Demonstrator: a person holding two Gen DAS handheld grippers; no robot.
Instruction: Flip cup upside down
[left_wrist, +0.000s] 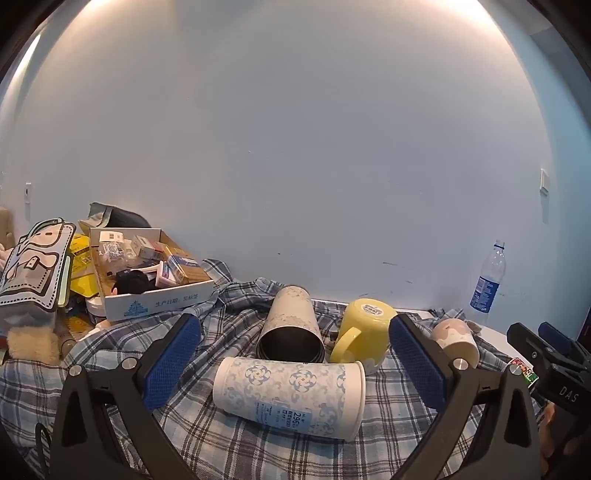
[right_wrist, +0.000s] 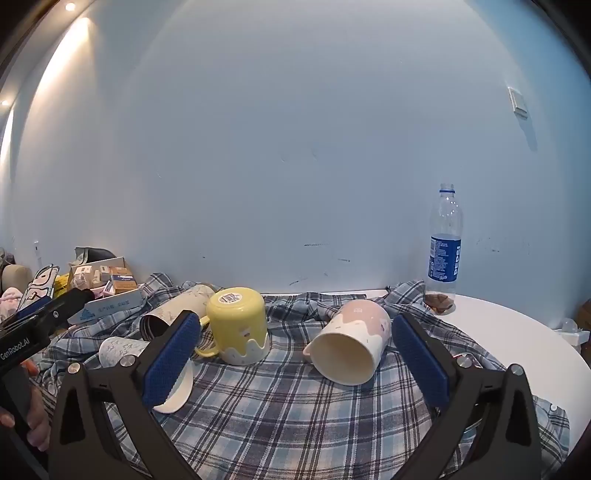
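Note:
A white cup with blue flower print (left_wrist: 290, 397) lies on its side on the plaid cloth, between the open fingers of my left gripper (left_wrist: 295, 354). Behind it a beige tumbler (left_wrist: 291, 325) lies on its side, mouth toward me. A yellow mug (left_wrist: 364, 334) stands upside down; it also shows in the right wrist view (right_wrist: 238, 325). A pink and cream mug (right_wrist: 351, 341) lies on its side, mouth toward me, in front of my open, empty right gripper (right_wrist: 295, 354). The flower-print cup (right_wrist: 147, 369) is partly hidden behind the right gripper's left finger.
A plaid cloth (right_wrist: 280, 417) covers the white table (right_wrist: 517, 332). A Pepsi bottle (right_wrist: 443, 251) stands at the back right by the wall. A cardboard box of small items (left_wrist: 147, 273) and bags sit at the left.

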